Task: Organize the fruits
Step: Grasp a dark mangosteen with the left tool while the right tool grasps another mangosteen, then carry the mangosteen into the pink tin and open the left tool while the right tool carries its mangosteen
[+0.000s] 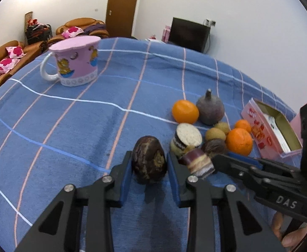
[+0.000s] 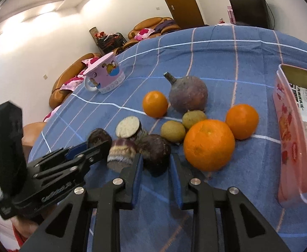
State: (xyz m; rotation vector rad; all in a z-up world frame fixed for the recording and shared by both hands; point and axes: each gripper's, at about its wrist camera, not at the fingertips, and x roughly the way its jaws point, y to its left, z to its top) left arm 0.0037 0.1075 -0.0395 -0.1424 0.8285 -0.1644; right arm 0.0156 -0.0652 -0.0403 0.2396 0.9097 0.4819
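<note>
A dark brown fruit (image 1: 149, 160) sits between the blue pads of the left gripper (image 1: 149, 163), both pads against its sides, pinched at the near left edge of the fruit cluster on the table (image 1: 69, 126). Just right of it lie two cut purple-skinned pieces (image 1: 188, 139), one with its pale face up. A second dark fruit (image 2: 154, 154) lies between the spread fingers of the right gripper (image 2: 156, 166); the left pad is at its side, the right pad apart from it. Right of that sits a big orange (image 2: 209, 145), with two smaller oranges (image 2: 242, 121), two small tan fruits (image 2: 173, 131) and a grey-purple stemmed fruit (image 2: 188, 94) farther back. An open pink box (image 2: 294, 126) stands at the right edge. The blue checked cloth lies bare to the left as far as a pink mug (image 1: 77, 63) at the far left.
</note>
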